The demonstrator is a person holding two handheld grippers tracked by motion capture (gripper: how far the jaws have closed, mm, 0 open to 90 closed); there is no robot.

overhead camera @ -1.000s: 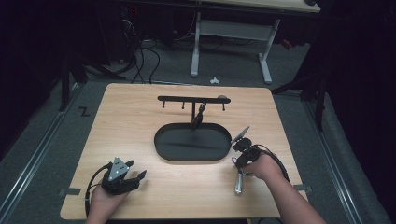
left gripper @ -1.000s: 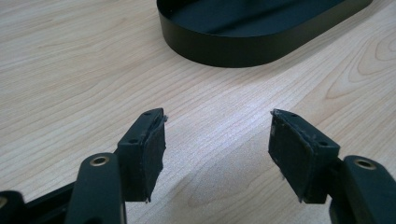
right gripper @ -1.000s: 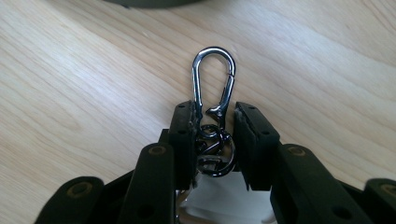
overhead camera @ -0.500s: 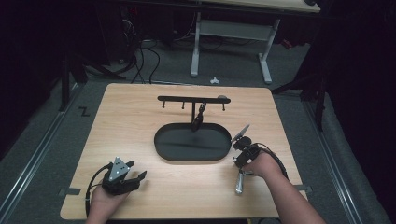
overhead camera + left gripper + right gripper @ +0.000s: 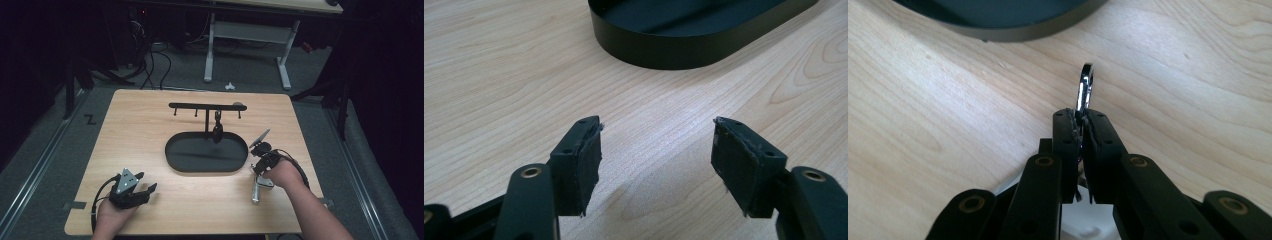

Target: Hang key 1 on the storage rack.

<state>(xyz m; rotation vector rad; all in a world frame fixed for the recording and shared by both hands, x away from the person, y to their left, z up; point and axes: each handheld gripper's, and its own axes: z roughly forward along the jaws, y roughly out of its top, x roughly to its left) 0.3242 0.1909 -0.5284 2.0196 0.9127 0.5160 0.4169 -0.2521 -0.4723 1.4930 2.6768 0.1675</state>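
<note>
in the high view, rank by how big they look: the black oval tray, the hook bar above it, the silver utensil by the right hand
1. black oval tray, clearly largest
2. hook bar, long but thin
3. silver utensil, smallest, partly hidden under the hand

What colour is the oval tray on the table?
Black. The oval tray shows best in the high view, on the light wooden table.

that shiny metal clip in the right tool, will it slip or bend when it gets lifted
The metal clip looks thin, rigid and polished, so it probably won't bend but might slip or pivot. The right tool, whose jaws have just been closing, pinches only its narrow edge, so it may twist. It looks small, so it is likely light.
</note>
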